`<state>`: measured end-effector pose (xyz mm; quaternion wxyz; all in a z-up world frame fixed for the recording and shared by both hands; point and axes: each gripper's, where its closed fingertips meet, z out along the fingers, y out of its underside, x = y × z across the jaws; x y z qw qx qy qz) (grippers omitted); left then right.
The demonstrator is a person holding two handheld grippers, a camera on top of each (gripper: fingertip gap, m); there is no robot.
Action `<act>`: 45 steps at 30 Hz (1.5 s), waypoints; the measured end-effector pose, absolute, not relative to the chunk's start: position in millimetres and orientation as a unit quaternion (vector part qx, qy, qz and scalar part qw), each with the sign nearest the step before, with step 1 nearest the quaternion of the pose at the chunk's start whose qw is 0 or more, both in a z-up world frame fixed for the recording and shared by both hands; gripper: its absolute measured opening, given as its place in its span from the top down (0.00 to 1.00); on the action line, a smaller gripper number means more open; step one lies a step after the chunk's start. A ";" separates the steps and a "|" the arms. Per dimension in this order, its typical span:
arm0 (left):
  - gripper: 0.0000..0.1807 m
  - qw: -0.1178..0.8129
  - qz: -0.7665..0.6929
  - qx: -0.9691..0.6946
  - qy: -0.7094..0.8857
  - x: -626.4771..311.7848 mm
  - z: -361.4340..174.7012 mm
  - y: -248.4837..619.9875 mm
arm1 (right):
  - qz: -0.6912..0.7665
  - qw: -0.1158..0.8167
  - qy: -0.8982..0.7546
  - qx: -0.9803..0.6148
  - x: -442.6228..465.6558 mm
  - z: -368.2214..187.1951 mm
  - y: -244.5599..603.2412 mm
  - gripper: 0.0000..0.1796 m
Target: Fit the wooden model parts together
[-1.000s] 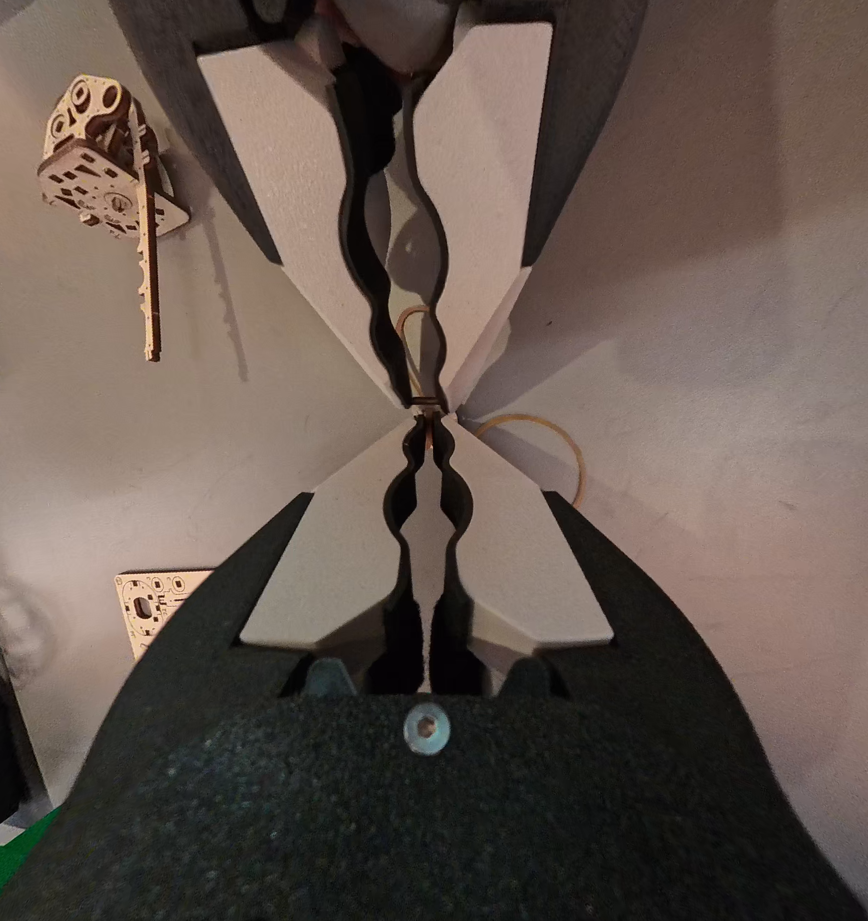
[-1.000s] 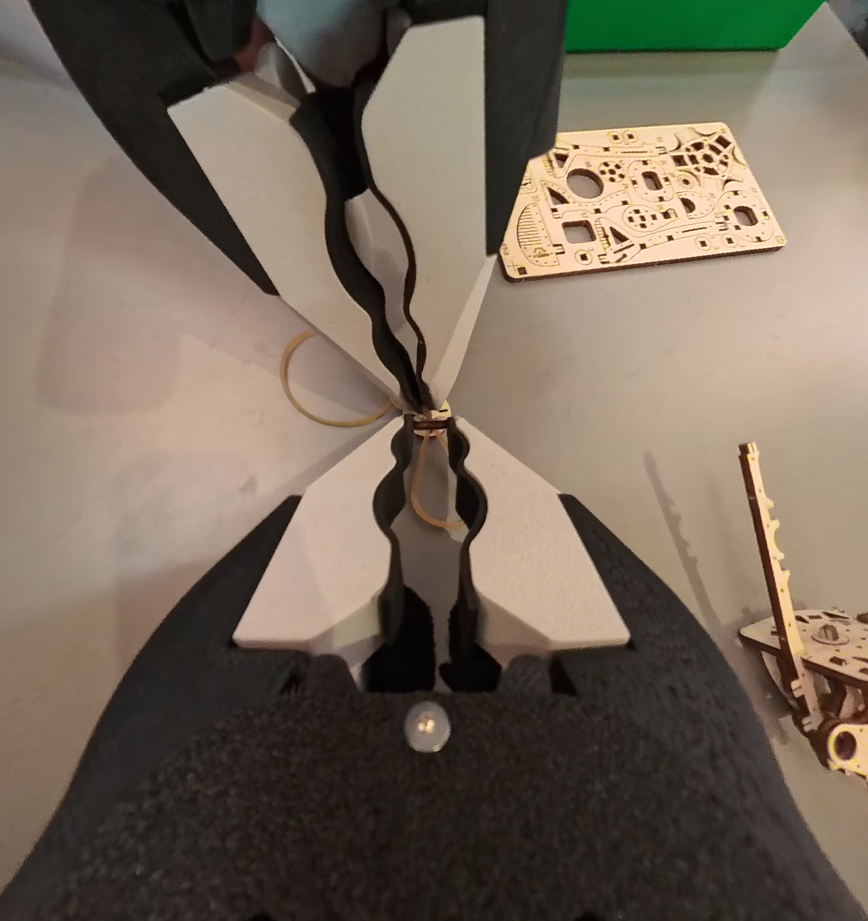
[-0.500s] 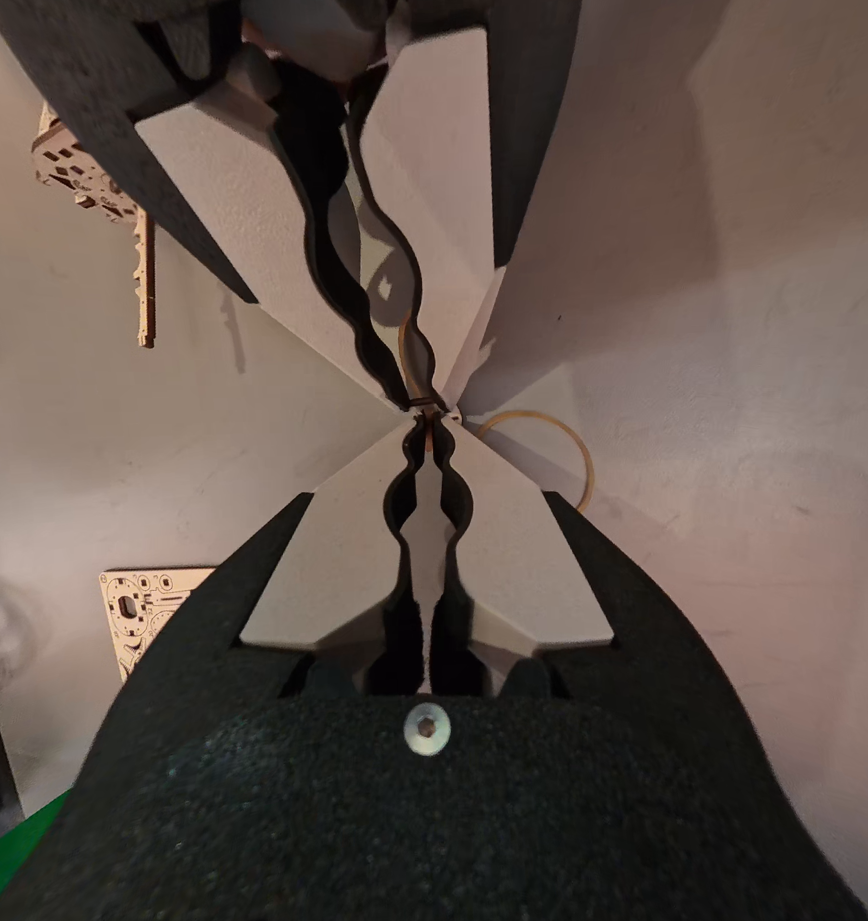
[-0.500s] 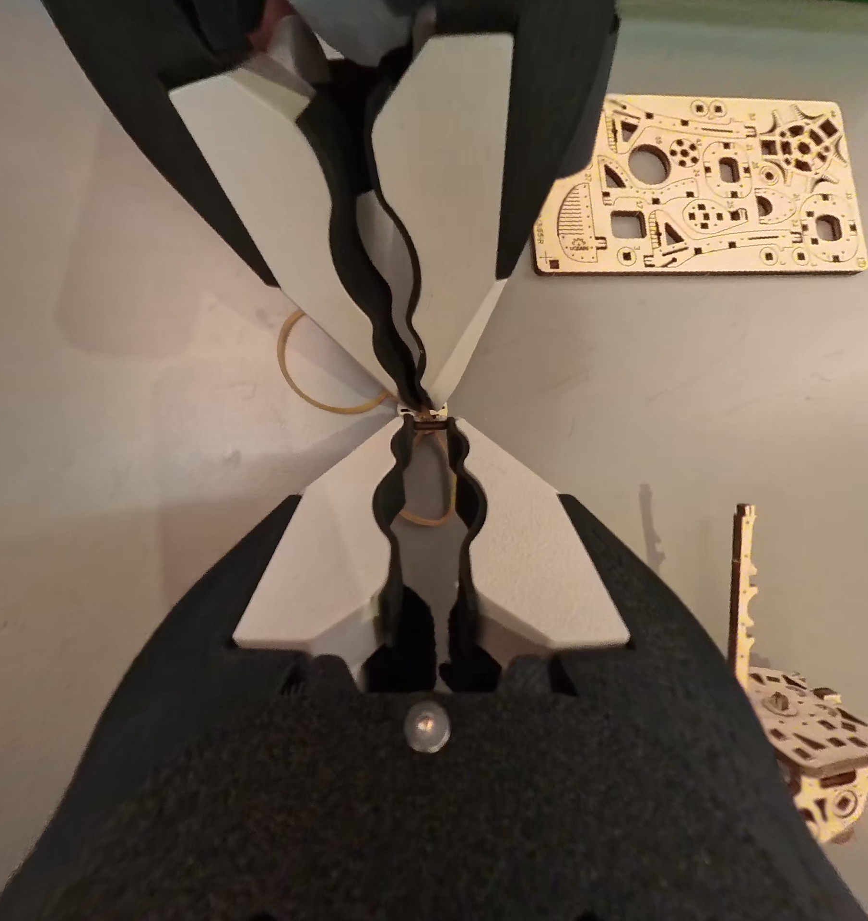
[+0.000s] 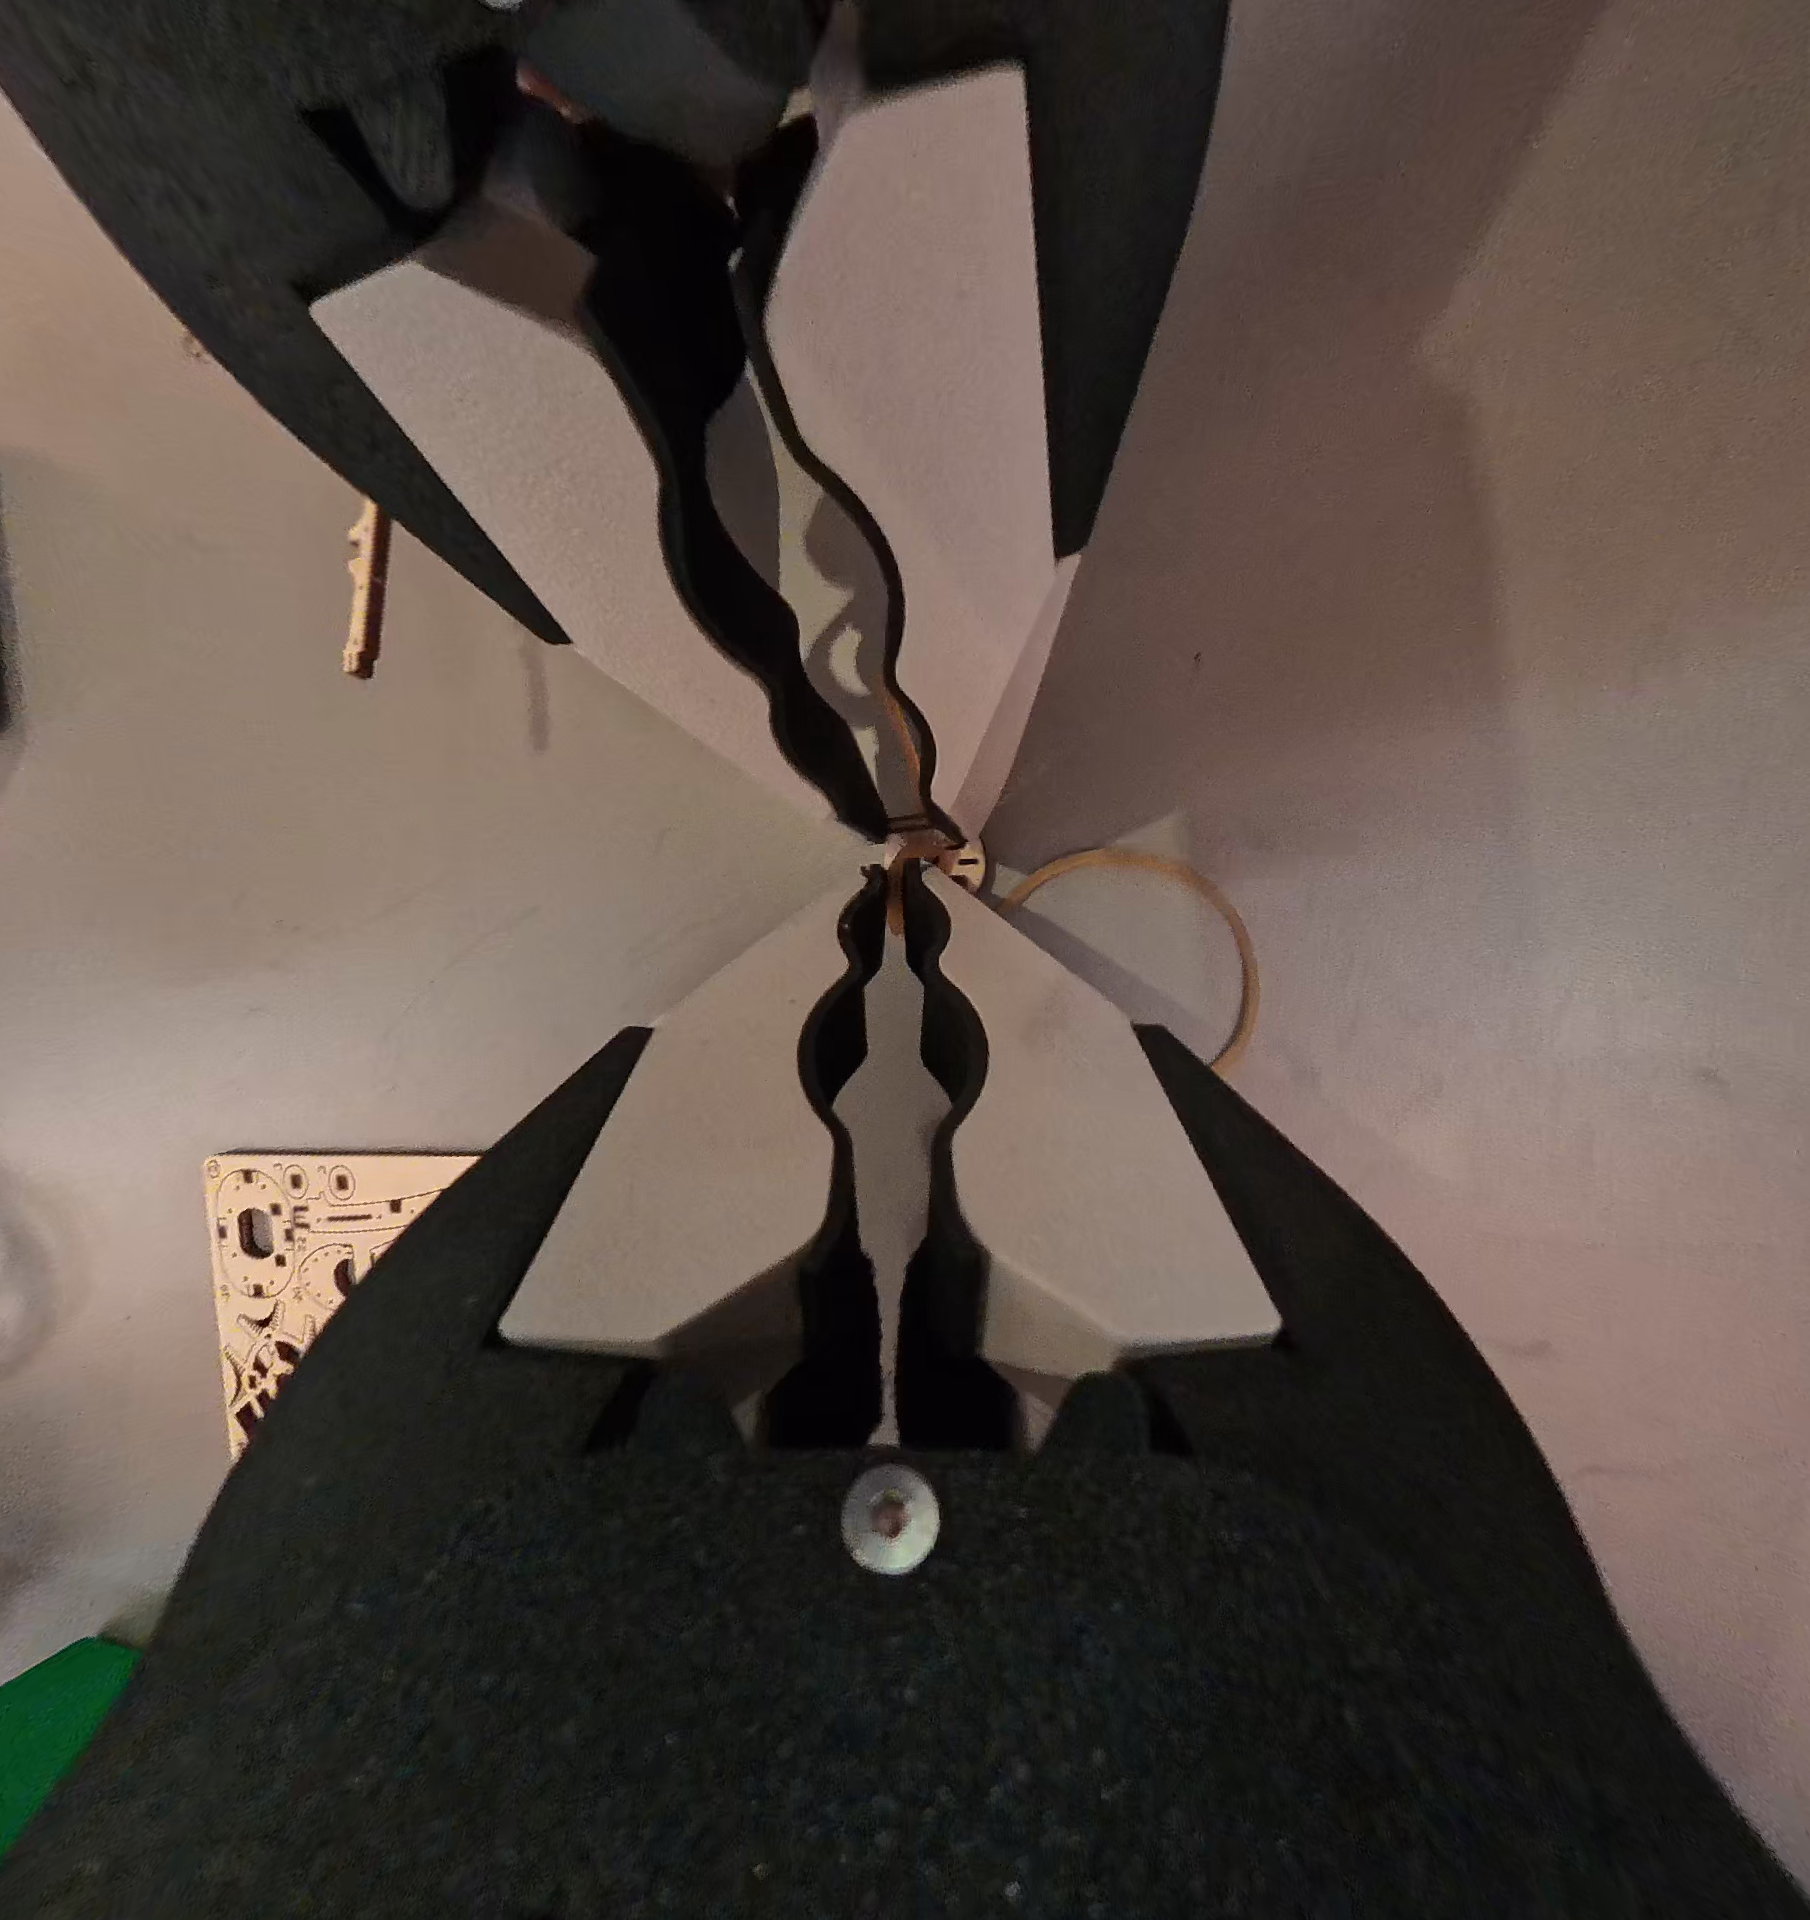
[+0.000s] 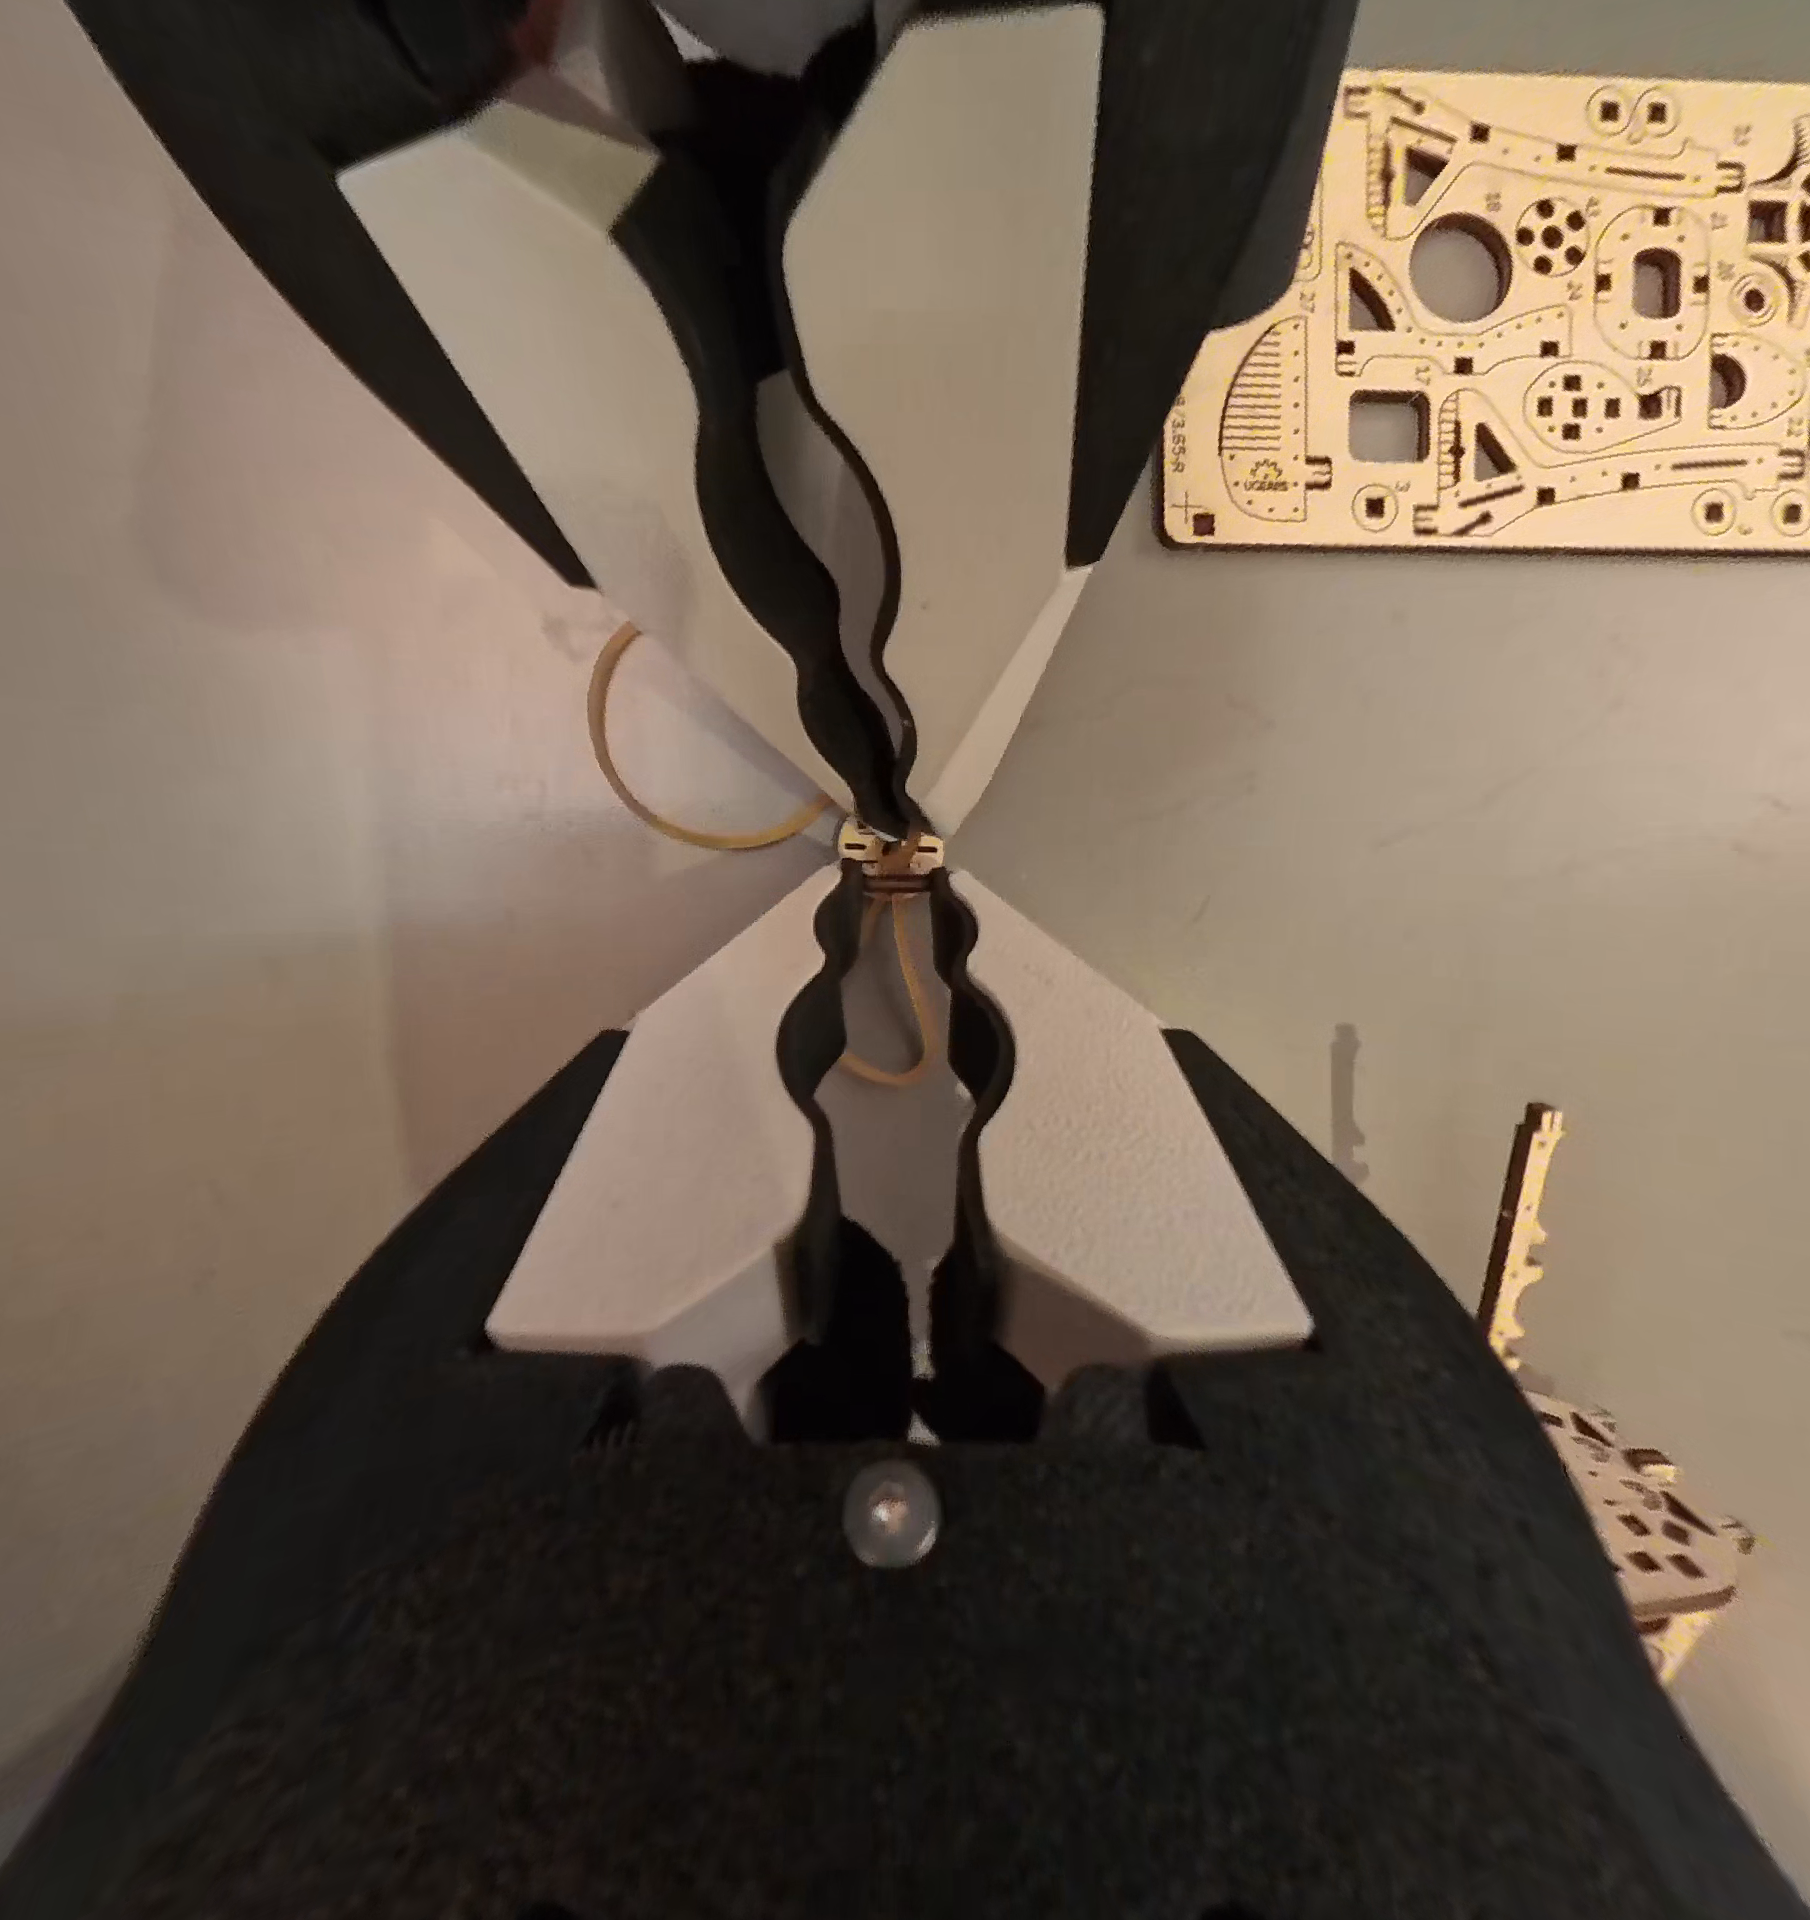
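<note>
Since a second ago, rolled and shifted as a pair: pale laser-cut plywood sheet [image 6: 1566, 343] now larger and nearer in the right wrist view, part-built pale wooden model with toothed bar [image 6: 1566, 1475] slid toward the frame edge. Left tongs [image 5: 896, 878] pinched shut on a tiny round slotted wooden disc [image 5: 958, 862]; right tongs [image 6: 893, 881] clamped on a small dark-ringed wooden piece [image 6: 893, 883], thin yellow rubber band [image 6: 906, 997] dangling. Tips touching above the grey bench [image 6: 257, 935]; probably mid-fit, seating not confirmed.
</note>
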<state>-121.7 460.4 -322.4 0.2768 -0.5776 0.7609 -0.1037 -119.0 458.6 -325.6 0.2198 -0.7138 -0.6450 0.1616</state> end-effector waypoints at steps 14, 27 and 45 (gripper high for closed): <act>0.92 0.365 -0.174 -0.620 0.673 -146.6 -299.1 456.9 | 0.088 0.147 -0.700 -0.693 -119.2 -326.3 458.5 0.93; 0.85 0.350 -0.218 -0.618 0.670 -117.4 -322.4 456.1 | 0.091 0.156 -0.701 -0.689 -119.2 -327.3 457.6 0.93; 0.87 0.369 -0.227 -0.636 0.639 -141.2 -321.4 462.4 | 0.087 0.099 -0.722 -0.679 -119.0 -328.2 458.1 0.93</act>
